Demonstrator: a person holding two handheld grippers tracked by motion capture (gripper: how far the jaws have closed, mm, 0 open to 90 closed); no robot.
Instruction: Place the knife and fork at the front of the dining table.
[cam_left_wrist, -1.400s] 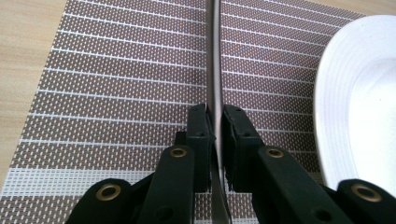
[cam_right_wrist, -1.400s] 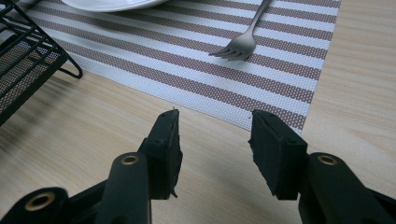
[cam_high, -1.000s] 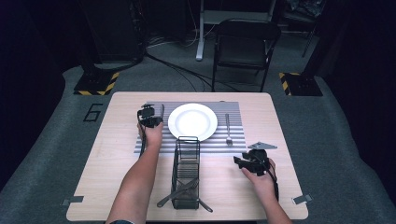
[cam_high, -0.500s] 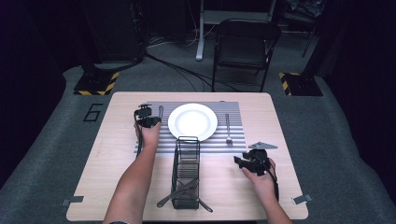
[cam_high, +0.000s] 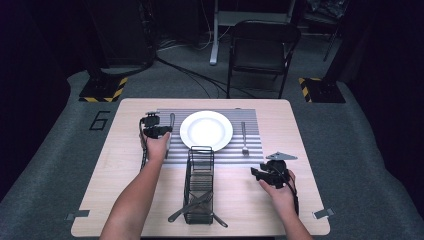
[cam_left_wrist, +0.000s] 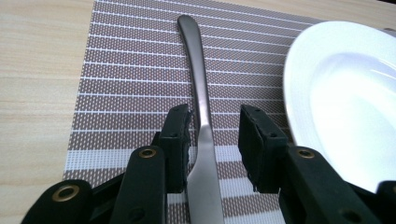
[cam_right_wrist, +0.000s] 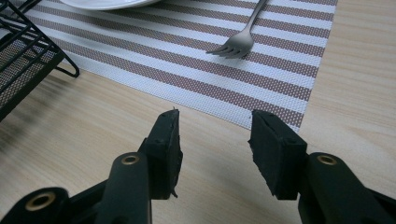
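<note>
On woven striped placemat (cam_left_wrist: 116, 70), smooth slender steel knife (cam_left_wrist: 201, 116) lies flat.

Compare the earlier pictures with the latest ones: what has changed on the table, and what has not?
The left gripper has just been opening its jaws, letting go of the knife, which lies between them on the placemat beside the plate. The right gripper, fork and basket stayed put.

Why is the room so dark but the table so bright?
High view: light falls on the table alone, the floor stays dim. Left gripper view: a bright streak of glare runs along the knife, and the white plate shines. Right gripper view: the fork looks sharp.
</note>
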